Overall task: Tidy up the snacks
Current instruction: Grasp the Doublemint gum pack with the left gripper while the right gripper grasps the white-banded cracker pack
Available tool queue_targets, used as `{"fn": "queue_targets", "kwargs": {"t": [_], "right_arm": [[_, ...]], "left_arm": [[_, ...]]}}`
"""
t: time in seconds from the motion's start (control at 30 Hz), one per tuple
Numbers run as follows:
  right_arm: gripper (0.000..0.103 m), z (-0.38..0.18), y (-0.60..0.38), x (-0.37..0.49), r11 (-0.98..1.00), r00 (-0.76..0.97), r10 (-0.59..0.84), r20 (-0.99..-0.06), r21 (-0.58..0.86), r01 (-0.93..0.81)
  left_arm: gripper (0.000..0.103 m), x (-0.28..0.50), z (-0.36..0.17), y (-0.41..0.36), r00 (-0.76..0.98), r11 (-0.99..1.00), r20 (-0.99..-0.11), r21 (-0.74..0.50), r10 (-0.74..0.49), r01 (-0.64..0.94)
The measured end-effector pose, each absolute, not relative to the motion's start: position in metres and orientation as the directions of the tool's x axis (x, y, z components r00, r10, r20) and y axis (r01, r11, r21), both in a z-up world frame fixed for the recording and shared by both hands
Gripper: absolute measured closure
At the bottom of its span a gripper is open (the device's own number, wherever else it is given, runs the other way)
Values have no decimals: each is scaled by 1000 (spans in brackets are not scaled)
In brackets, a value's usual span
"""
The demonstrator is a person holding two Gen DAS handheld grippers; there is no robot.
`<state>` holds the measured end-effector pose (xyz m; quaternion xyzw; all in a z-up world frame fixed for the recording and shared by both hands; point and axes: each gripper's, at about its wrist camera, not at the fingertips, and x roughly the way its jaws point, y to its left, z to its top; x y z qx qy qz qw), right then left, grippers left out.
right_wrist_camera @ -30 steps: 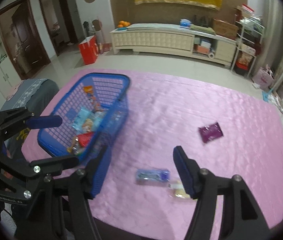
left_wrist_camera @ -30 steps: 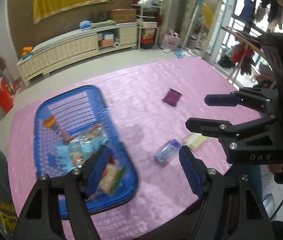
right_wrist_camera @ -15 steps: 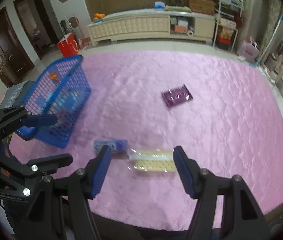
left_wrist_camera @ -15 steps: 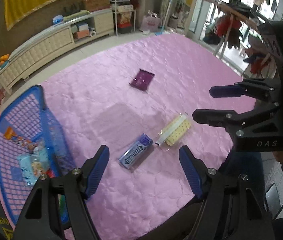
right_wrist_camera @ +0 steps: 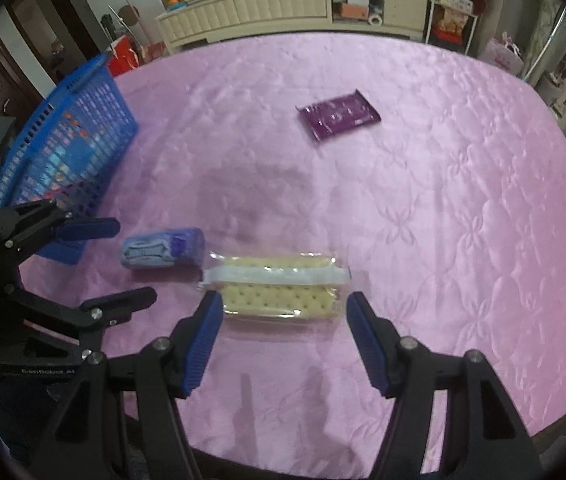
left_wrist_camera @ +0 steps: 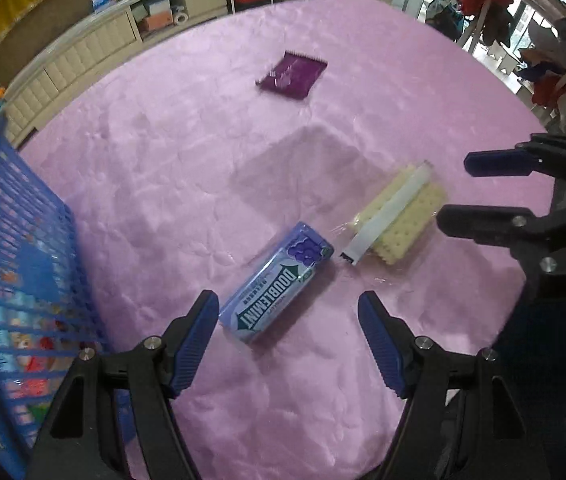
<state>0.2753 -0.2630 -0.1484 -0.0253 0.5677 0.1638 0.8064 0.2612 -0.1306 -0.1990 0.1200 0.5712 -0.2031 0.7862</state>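
A blue-purple Doublemint gum box (left_wrist_camera: 275, 284) lies on the pink quilted tablecloth (left_wrist_camera: 187, 152), just ahead of my open left gripper (left_wrist_camera: 288, 336). Beside it lies a clear pack of cream crackers (right_wrist_camera: 279, 286), right in front of my open right gripper (right_wrist_camera: 281, 334), whose fingertips flank its near edge without touching. The gum box (right_wrist_camera: 163, 249) shows left of the crackers in the right wrist view. Farther back rests a purple snack packet (left_wrist_camera: 292, 74). A blue mesh basket (left_wrist_camera: 15, 280) holding several snacks stands at the left.
The cloth's near edge runs just under both grippers. A cream cabinet (right_wrist_camera: 251, 12) and shelves line the far wall, with a red bag (right_wrist_camera: 123, 54) on the floor. A clothes rack (left_wrist_camera: 523, 40) stands off the table's right side.
Both grippers dropped toward the cloth and tipped further down. The basket slid out to the left of both views, and the gum box and crackers now fill the space before the fingers. Jaws kept their width.
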Motion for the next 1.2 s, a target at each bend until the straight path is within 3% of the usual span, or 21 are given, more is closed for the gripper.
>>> {"fn": "queue_targets", "kwargs": {"t": [0.27,0.4,0.53,0.63,0.7,0.97,1.2], "right_arm": [[34,-158,-270,278,948,285,235,-929,154,-278],[34,-161,-271,281,949,271,247,-930,176,-261],[34,-163,-270,284,944,254,272,-928,206,-259],[21,-169,-268,291,938,218,303,-928,250,-241],[18,-172,-266,296,934,204,326,-923,280,-223],[8,-179,-239,309,950,181,247,-952,201,-241],[6,-189,-206,310,943,175,157,-972,95,-318]], "left_arm": [[33,276,-217,-134,269,881,-948,-27,-173,471],[53,282,-223,-134,249,882,-950,-52,-188,469],[62,282,-224,-136,251,876,-947,-59,-200,478],[68,277,-222,-135,255,872,-948,-44,-191,487],[70,273,-221,-133,262,875,-946,-41,-189,483],[71,262,-207,-117,316,898,-930,-33,-188,438],[71,256,-200,-106,321,908,-925,-54,-202,416]]}}
